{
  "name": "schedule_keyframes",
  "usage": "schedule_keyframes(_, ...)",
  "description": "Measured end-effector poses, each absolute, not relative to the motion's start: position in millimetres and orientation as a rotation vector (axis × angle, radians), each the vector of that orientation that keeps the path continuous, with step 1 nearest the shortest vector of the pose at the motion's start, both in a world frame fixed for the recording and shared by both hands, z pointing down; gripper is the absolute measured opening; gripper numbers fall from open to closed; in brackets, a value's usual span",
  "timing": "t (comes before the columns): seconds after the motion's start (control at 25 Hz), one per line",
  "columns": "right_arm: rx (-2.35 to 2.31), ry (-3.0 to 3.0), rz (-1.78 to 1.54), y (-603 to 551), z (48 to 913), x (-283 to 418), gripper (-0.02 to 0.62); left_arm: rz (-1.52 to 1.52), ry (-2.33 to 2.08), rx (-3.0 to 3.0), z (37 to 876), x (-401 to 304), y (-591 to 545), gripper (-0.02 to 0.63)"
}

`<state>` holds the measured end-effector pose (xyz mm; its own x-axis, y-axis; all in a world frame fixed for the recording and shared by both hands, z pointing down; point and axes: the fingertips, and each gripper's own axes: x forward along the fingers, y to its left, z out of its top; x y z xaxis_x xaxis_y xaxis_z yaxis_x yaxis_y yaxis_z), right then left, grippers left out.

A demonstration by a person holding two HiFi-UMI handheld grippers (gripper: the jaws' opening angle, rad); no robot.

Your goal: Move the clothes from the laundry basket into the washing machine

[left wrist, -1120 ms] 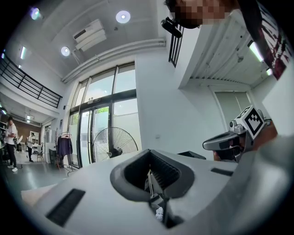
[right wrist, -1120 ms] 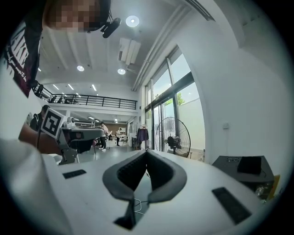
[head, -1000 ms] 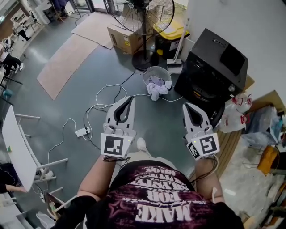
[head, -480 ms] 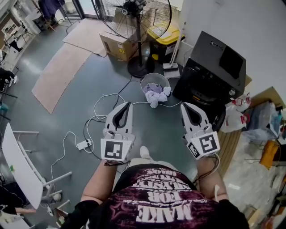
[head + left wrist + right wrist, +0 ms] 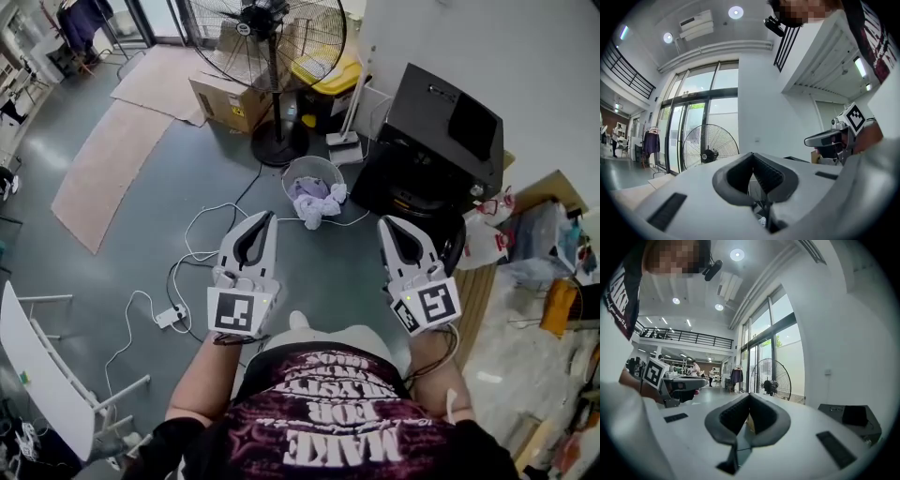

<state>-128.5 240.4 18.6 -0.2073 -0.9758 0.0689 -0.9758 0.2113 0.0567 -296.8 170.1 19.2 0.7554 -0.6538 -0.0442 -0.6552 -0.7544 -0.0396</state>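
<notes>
Both clenched, empty — the left tongs [image 5: 270, 217] and right tongs [image 5: 386, 223] point level toward the laundry basket [image 5: 292, 172] ahead, seemingly to reach its clothes [image 5: 314, 197].

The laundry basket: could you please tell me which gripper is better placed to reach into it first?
Probably left: the left gripper sits slightly nearer the laundry basket than the right gripper; both are shut and empty.
</notes>
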Motion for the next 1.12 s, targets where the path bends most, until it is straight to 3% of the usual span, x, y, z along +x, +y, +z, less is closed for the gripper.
schedule_keyframes(1.12, 1.876, -2.425, 0.135, 144.6, 51.3, -38.2, 0.003, -0.11, 1.181, -2.892, 52.1, -221.4, 79.2, 0.005)
